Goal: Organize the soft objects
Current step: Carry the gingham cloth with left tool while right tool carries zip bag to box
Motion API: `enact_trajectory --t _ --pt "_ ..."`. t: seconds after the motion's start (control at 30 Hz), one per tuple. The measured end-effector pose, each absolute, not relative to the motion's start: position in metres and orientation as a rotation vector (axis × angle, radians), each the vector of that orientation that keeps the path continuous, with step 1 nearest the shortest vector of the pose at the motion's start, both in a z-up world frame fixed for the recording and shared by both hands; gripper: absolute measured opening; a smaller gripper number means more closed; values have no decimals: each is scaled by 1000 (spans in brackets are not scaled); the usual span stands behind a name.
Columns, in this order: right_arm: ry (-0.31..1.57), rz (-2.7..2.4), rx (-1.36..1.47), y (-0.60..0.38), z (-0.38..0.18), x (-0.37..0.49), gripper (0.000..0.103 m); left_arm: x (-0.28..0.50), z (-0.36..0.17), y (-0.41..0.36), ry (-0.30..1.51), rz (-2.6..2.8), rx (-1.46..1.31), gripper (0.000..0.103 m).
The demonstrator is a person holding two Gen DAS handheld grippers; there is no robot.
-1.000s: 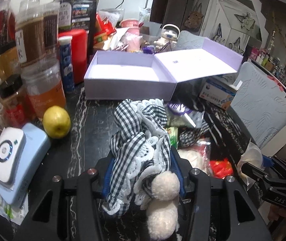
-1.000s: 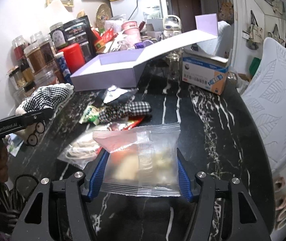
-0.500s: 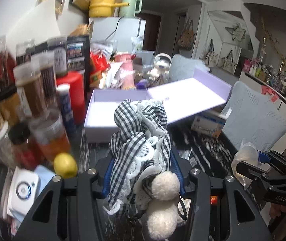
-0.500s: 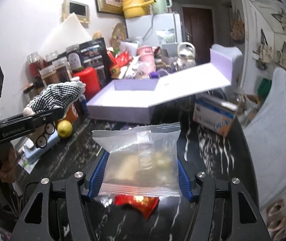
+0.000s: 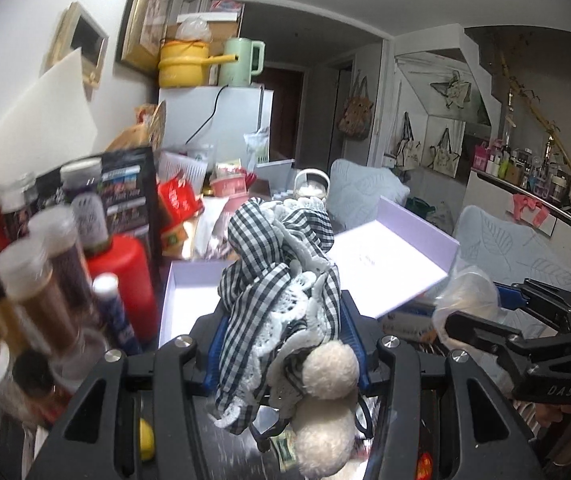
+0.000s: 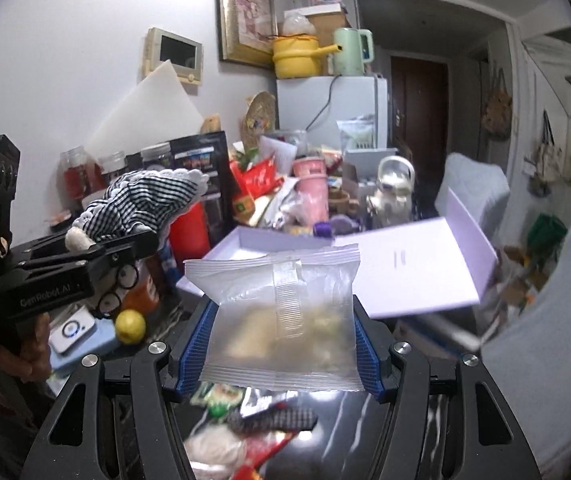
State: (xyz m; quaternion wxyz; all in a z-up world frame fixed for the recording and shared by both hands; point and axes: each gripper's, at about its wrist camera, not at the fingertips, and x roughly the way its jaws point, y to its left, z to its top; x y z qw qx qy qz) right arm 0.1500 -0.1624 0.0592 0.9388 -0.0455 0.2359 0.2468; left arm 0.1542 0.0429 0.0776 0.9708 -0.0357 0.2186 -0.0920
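The checked cloth bundle (image 5: pixel 281 280) — black-and-white gingham edged with white lace, two cream pompoms (image 5: pixel 327 368) hanging at its near end — stood in the middle of the left wrist view, its long axis running from the lower centre up and away toward the lavender box (image 5: pixel 189 300). The left gripper (image 5: pixel 283 344) was clamped on it, the blue pads (image 5: pixel 215 344) pressed into the fabric on both sides with only a narrow gap. In the right wrist view the same bundle (image 6: pixel 145 200) lay at the left of the frame, its long axis pointing toward the upper right, held clear of the tabletop.

The clear plastic packet (image 6: pixel 281 320) sat in the centre of the right wrist view, roughly square, its sealed seam running top to bottom and its crimped top edge pointing up toward the box (image 6: pixel 269 244). The right gripper (image 6: pixel 281 344) was closed on the packet's two side edges at about half its spread — the packet hung above the dark marbled table (image 6: pixel 405 432).

Behind both, the box stood open, its lid (image 6: pixel 413 268) tipped out toward the right. At the left of the left wrist view were jars (image 5: pixel 33 300) and a red canister (image 5: pixel 125 280); a yellow lemon (image 6: pixel 129 326) lay on the table at lower left of the right wrist view, just beside a pale blue device (image 6: pixel 81 344).
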Motion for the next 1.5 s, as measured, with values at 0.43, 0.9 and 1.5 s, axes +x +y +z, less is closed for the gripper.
enact_trajectory --t 0.43,0.9,1.5 --pt "463 562 -72 -127 77 245 63 235 101 58 383 -161 -80 48" --pt "600 601 -81 -80 41 366 63 344 56 87 518 -80 -112 48" --pt "798 535 -68 -67 -27 437 63 412 -32 92 816 4 -77 48"
